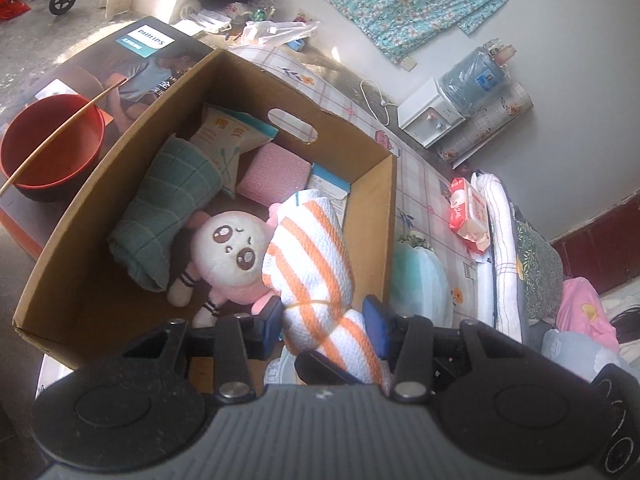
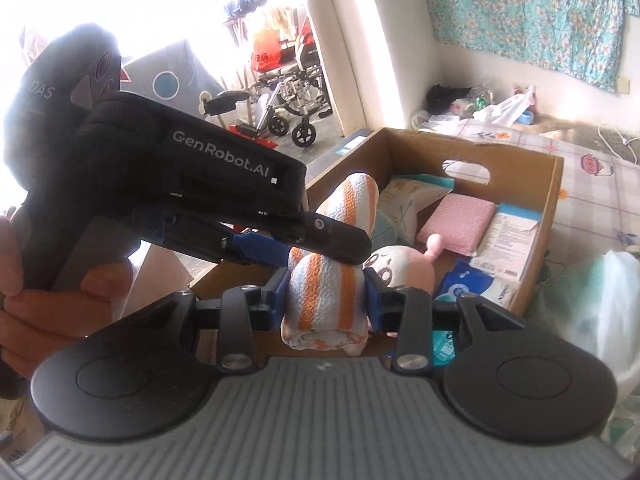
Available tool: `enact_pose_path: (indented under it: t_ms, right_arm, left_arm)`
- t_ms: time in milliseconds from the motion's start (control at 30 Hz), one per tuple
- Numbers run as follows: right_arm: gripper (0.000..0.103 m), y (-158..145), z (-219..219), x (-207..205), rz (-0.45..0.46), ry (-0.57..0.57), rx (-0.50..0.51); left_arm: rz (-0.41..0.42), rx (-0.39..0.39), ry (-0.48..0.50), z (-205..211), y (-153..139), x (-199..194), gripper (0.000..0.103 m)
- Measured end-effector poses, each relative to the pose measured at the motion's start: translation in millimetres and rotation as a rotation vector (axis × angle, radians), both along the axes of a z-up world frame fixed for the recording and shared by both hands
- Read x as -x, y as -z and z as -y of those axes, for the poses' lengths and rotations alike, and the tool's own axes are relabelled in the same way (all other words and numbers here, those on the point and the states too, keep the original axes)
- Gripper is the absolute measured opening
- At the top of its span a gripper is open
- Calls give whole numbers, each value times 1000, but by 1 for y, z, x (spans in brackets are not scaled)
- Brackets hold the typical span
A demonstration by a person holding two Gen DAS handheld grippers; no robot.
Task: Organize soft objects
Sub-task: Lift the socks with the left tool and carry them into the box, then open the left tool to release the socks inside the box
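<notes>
You hold the rolled orange-striped towel with both tools above the near corner of the cardboard box. The left gripper pinches it mid-roll; the right gripper pinches its near end. The box already holds a plush doll, a green towel and a pink sponge. Lower the roll level beside the doll, keep both grips firm until it rests, then release together so it stays rolled.
</notes>
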State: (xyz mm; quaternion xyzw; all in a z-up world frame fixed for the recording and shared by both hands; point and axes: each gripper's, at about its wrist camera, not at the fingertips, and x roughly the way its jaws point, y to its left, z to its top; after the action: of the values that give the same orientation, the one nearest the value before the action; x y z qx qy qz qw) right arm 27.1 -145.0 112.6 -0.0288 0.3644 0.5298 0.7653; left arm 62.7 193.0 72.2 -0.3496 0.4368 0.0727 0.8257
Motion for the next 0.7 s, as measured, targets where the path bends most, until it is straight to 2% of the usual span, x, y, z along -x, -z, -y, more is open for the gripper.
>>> enact_pose_path:
  t_ms: [233, 367, 433, 500, 700]
  right_arm:
    - [37, 38, -47, -9, -236, -126, 36]
    - [37, 59, -79, -18, -348, -194, 55]
    - [38, 70, -90, -21, -415, -224, 70]
    - [38, 80, -101, -23, -453, -249, 103]
    - [40, 101, -121, -19, -465, -295, 213]
  left_arm:
    - [-81, -11, -79, -37, 36, 17, 45]
    - [-114, -30, -109, -52, 44, 25, 55]
    - [-130, -27, -128, -58, 48, 30, 55]
    - [-141, -9, -139, -66, 52, 35, 56]
    - [-128, 11, -148, -75, 53, 46, 61]
